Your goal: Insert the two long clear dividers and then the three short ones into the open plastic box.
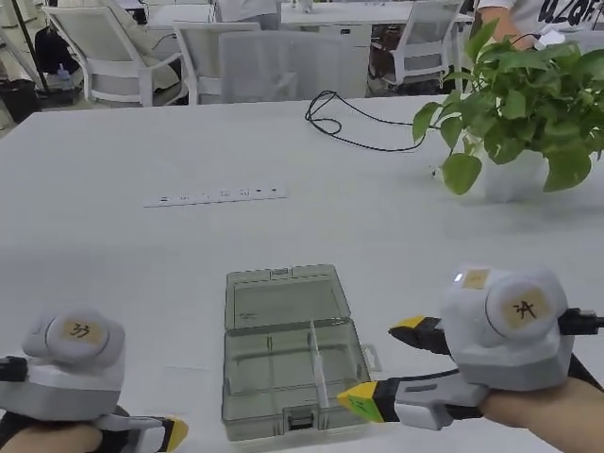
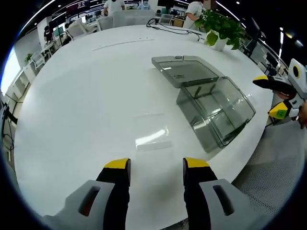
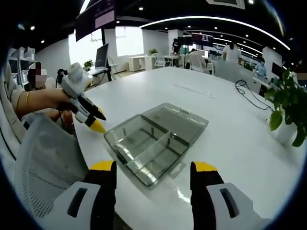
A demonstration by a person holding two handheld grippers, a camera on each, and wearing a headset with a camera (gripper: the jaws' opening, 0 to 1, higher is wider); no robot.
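Smoky rectangular box (image 1: 257, 413); thin clear divider (image 1: 319, 374) seemingly upright inside.

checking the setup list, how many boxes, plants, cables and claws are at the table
box: 1
plant: 1
cable: 1
claws: 2, left claw and right claw
total: 5
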